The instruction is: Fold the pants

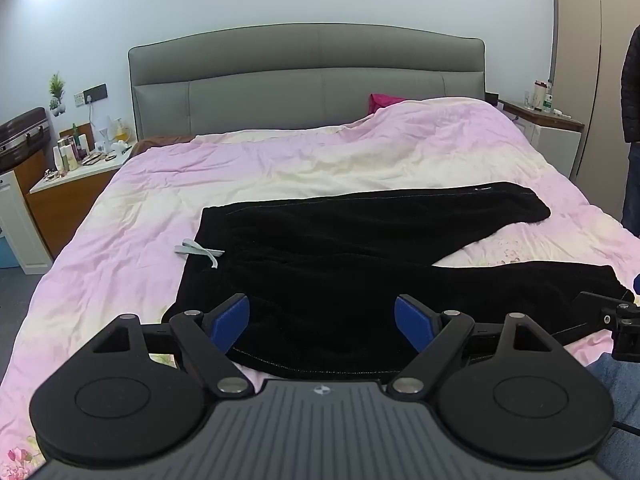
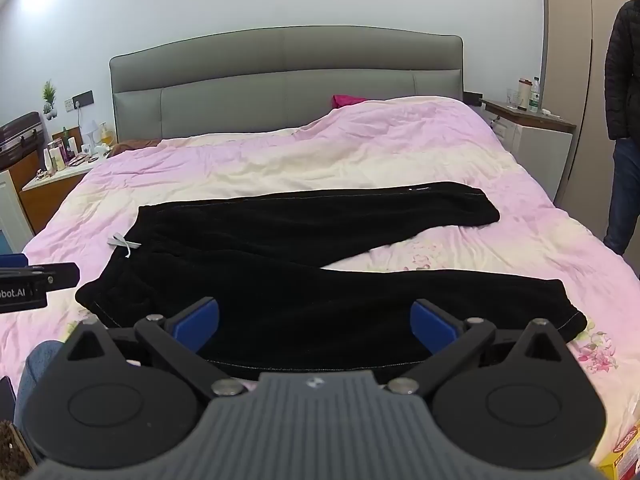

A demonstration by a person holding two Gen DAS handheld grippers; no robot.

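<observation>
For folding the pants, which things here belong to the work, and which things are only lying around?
Belongs to the job:
black pants, spread on the bed
left gripper, open
right gripper, open
pink duvet, the folding surface

Just lying about:
magenta cloth by the headboard
bottles on the left nightstand
bottles on the right nightstand

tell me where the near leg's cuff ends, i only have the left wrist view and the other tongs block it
Observer: The near cuff lies flat on the quilt, just right of the right tongs.
Operator: anything close to that cuff
Observer: A yellow box shows at the bottom right of the right wrist view, apart from the pants.
Operator: right tongs holding anything
Observer: No, they are open and empty, over the near leg.
</observation>
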